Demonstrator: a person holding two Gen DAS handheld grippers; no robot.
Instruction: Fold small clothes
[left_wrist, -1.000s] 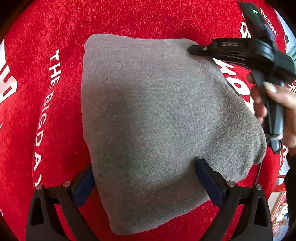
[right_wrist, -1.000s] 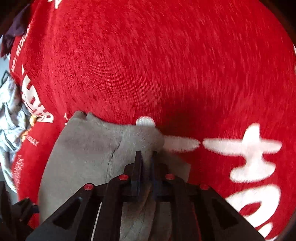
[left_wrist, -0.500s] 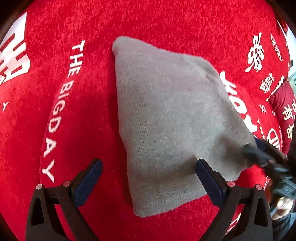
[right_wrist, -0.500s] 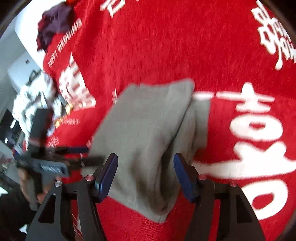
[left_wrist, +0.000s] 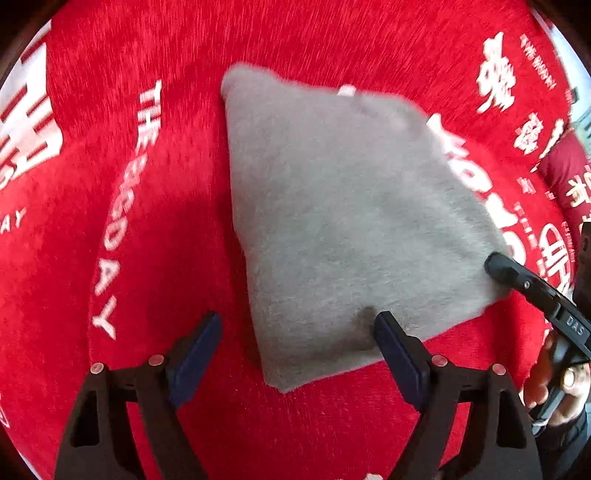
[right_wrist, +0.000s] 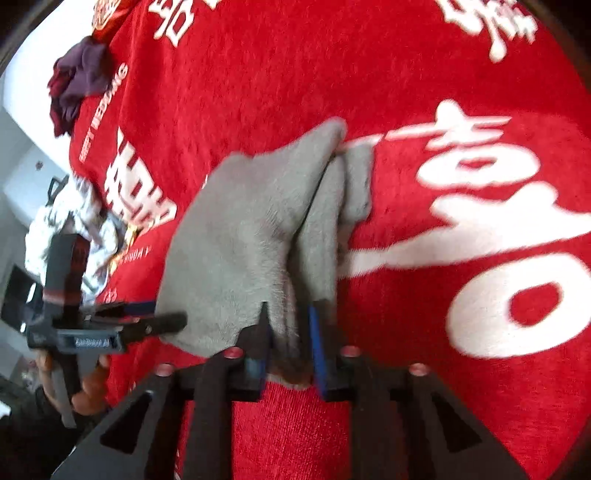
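R gripper (right_wrist: 288, 339): jaws nearly together, clamped on folded grey knit garment (left_wrist: 354, 221) edge. L gripper (left_wrist: 295, 354): jaws wide apart, one finger touching garment, on red printed cloth (left_wrist: 147, 295).

**Support surface: red cloth**

A red plush cloth (left_wrist: 177, 229) printed with white lettering and Chinese characters is seen covering the work surface. A folded grey knit garment (left_wrist: 351, 221) is laid directly on it. A crumpled purple and maroon clothing pile (right_wrist: 75, 83) is noted at the far edge.
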